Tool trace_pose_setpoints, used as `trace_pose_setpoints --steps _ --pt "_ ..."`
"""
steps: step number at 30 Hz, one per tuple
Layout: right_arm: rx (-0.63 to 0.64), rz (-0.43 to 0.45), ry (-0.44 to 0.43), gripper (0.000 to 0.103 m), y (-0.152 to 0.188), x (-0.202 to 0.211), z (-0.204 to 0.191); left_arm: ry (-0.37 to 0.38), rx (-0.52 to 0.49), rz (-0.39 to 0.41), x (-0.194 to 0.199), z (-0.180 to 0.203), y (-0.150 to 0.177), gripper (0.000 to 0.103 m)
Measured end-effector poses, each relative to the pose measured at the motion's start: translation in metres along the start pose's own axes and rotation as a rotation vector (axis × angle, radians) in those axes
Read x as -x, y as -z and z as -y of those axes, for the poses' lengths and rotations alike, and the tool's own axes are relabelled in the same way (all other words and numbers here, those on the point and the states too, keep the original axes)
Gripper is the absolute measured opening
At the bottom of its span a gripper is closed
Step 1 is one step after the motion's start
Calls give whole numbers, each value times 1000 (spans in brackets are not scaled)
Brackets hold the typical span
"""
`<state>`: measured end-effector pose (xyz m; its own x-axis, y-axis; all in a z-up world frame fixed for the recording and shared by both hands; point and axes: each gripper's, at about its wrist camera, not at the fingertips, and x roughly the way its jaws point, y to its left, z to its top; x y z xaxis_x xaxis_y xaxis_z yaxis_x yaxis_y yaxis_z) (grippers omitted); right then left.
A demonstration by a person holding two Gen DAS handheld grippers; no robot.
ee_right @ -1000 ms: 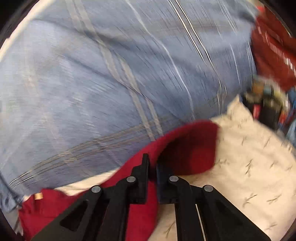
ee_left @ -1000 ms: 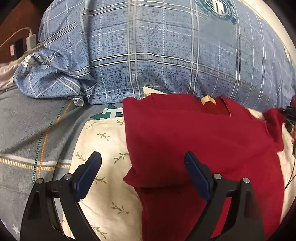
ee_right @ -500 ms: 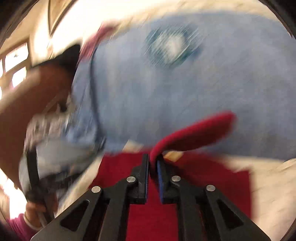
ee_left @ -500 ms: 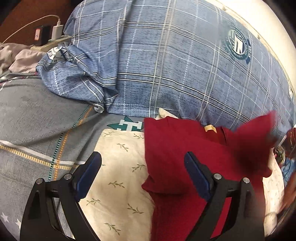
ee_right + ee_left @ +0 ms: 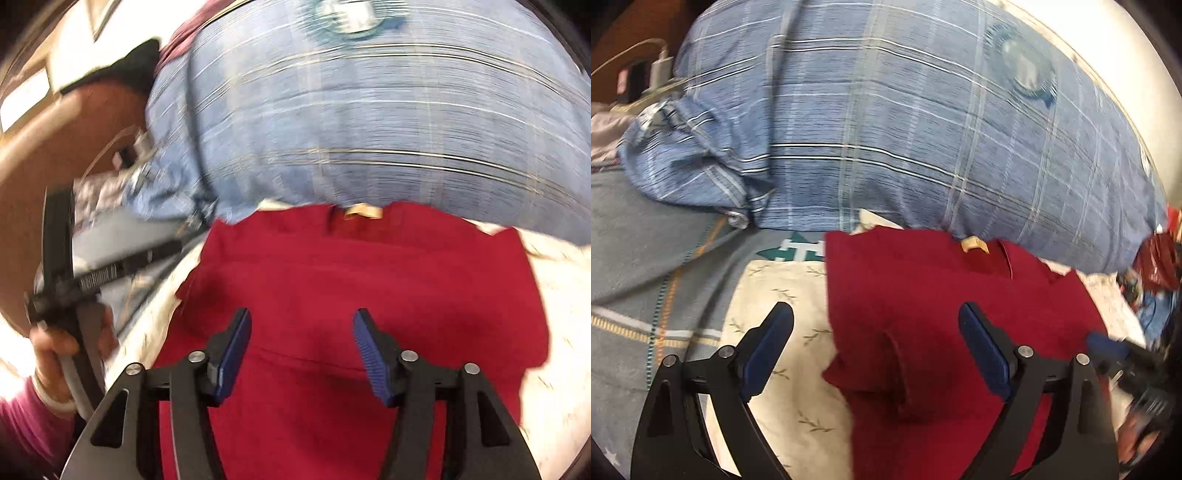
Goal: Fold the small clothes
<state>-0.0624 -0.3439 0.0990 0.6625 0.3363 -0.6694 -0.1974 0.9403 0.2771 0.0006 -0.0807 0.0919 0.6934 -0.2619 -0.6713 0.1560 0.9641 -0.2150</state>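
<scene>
A dark red garment (image 5: 934,306) lies flat on a cream leaf-print cloth (image 5: 783,295), collar and tan neck label (image 5: 975,244) toward the far side. A sleeve lies folded over its front. My left gripper (image 5: 875,332) is open and empty, just above the garment's left edge. In the right wrist view the garment (image 5: 369,280) fills the middle, and my right gripper (image 5: 301,339) is open and empty above it. The right gripper also shows at the right edge of the left wrist view (image 5: 1123,354).
A big blue plaid pillow (image 5: 905,129) lies right behind the garment. A grey bedspread (image 5: 635,240) lies to the left, with a charger and cable (image 5: 659,66) at far left. Red clutter (image 5: 1156,258) sits at far right. The left hand and gripper handle (image 5: 70,295) show in the right wrist view.
My right gripper carried the red sleeve up and over the garment, then opened and let it go. The sleeve now lies on the garment. The left gripper stayed open.
</scene>
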Motion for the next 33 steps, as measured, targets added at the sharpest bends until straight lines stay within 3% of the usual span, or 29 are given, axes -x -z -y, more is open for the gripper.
trace_pose_setpoints --steps 5,7,15,17,19,20,22,24,27,30,33 --pt "-160 16 3 67 6 15 42 -17 -49 -81 -8 8 9 92" --pt "-199 -1 -10 67 12 12 53 -4 -61 -79 -9 9 12 92" --pt "-197 24 -32 67 19 12 53 36 -134 -49 -25 27 10 90" --pt "-184 28 -38 67 19 11 50 41 -145 -52 -30 29 9 81" --pt "-190 26 -43 67 19 9 51 56 -167 -78 -36 33 10 48" --pt "-196 22 -43 67 20 8 53 50 -183 -87 -39 35 10 42" --pt "-209 22 -42 67 20 8 57 52 -213 -109 -43 39 13 21" --pt "-222 29 -35 67 20 10 61 66 -219 -126 -45 41 14 12" --pt "-240 57 -13 67 16 19 69 75 -236 -111 -38 45 8 10" --pt "-240 105 36 67 7 35 79 125 -169 -62 -22 34 -11 9" --pt "-251 168 104 72 -7 58 96 88 -126 4 -9 17 -27 9"
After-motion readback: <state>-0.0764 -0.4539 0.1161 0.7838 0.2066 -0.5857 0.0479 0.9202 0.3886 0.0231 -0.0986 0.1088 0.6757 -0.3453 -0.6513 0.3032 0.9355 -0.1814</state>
